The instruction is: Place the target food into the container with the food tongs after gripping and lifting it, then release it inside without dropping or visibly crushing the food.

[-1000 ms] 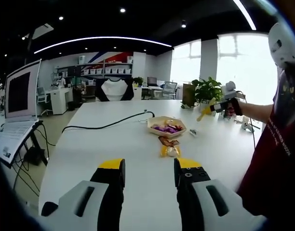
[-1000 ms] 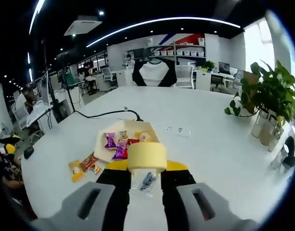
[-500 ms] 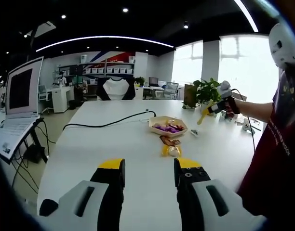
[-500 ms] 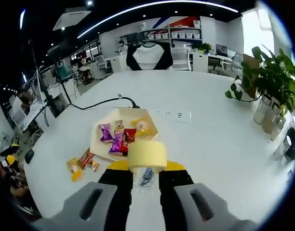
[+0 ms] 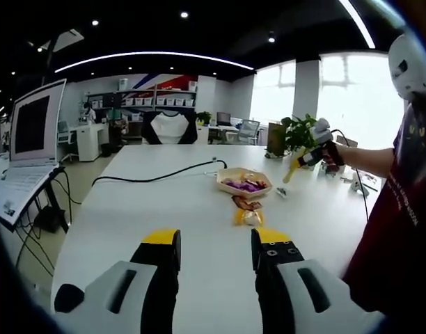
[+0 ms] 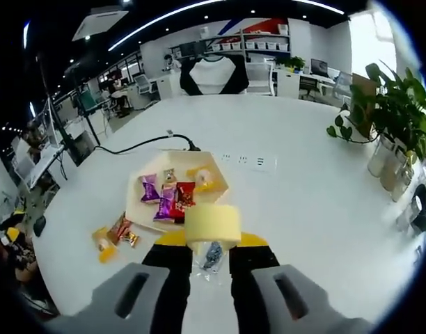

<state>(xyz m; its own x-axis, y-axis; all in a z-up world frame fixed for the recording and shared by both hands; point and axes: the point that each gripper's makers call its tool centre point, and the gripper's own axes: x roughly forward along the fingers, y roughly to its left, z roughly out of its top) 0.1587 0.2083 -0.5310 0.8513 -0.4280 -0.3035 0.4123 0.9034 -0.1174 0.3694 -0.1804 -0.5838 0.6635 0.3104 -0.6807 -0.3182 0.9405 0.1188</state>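
- At the bottom centre of the right gripper view, the right gripper (image 6: pixel 211 252) pinches the yellow tongs (image 6: pixel 212 224); their clear wrapped snack (image 6: pixel 213 256) looks light, crinkly and crushable, best held by its edges.
- Just beyond, mid-frame, lies the tray (image 6: pixel 139 212) of sweets.
- In the left gripper view's lower middle, the left gripper (image 5: pixel 214 251) is parted, empty.

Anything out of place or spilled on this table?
A few wrapped snacks lie loose on the white table beside the hexagonal tray, not in it. The right gripper holds a clear packet intact.
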